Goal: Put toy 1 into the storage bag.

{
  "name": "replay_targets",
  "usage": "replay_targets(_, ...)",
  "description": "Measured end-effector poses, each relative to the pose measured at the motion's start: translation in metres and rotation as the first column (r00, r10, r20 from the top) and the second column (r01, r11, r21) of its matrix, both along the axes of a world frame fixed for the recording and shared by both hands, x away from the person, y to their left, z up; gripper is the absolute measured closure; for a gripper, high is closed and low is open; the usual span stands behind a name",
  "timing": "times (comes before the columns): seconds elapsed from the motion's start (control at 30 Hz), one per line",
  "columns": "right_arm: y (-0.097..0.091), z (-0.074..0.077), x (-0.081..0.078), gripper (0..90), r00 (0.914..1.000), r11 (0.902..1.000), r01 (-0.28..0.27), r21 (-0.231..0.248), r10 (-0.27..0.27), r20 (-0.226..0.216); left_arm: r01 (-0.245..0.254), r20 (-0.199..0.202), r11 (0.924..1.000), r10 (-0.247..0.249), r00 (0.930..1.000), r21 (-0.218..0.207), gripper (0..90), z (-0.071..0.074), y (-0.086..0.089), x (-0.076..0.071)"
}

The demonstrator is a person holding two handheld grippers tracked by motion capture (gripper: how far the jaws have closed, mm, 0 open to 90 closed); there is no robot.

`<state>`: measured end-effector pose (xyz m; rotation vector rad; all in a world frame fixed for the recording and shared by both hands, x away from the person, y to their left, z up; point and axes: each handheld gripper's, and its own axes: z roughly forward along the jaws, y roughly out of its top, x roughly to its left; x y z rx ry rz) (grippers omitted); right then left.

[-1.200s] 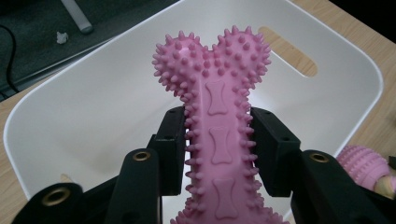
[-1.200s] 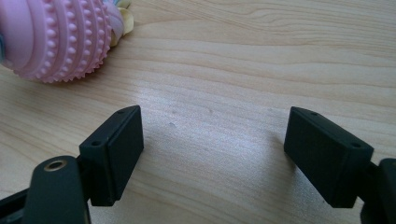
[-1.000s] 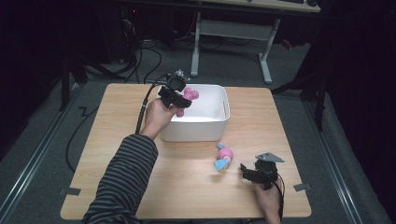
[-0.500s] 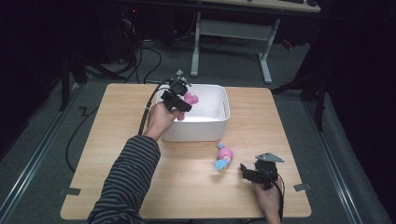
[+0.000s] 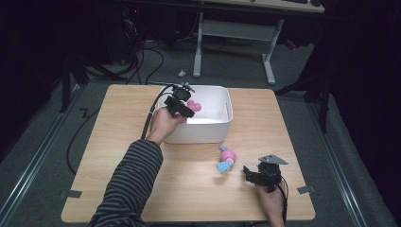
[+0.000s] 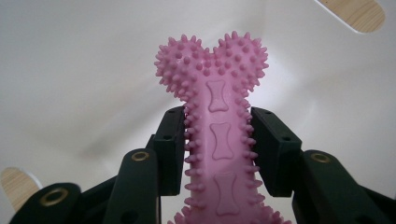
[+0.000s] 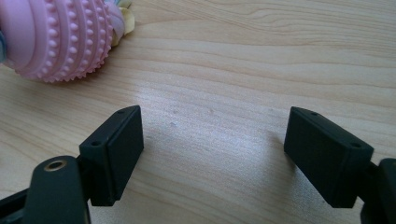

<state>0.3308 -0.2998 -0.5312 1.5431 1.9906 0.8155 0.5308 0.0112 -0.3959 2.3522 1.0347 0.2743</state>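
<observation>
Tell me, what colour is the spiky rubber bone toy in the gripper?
Pink. The spiky rubber bone toy shows best in the left gripper view.

Bone toy point(image 5: 194, 105) over bin point(image 5: 222, 127)

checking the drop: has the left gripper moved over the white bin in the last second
No. The left gripper holds the pink bone toy at the same spot over the white bin's left rim.

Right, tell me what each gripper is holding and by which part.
The left gripper clamps the pink spiky bone toy by its shaft, the knobbed end sticking out over the white bin. The right gripper is open on the table, holding nothing.
</observation>
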Motion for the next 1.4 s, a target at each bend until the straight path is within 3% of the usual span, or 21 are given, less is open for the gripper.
replay_targets(0.4,0.0,0.0,0.0,19.9,1.0,1.0,0.0,0.0,0.0,0.0,0.004,-0.027,0.9999,-0.004,0.9996,0.011,55.8,-0.003,0.0,0.002)
replay_targets(0.83,0.0,0.0,0.0,20.2,1.0,1.0,-0.002,-0.001,0.002,0.0,0.01,0.048,0.9986,-0.008,0.9988,-0.052,43.6,0.015,0.012,-0.012)
replay_targets(1.07,0.0,0.0,0.0,20.1,1.0,1.0,-0.002,-0.001,0.002,0.0,0.002,0.09,0.9944,0.007,0.9959,-0.105,42.2,0.03,0.029,-0.024)
replay_targets(1.4,0.0,0.0,0.0,20.1,1.0,1.0,0.0,0.0,0.0,-0.001,0.001,0.146,0.9904,0.02,0.989,-0.138,41.8,0.047,0.045,-0.04)
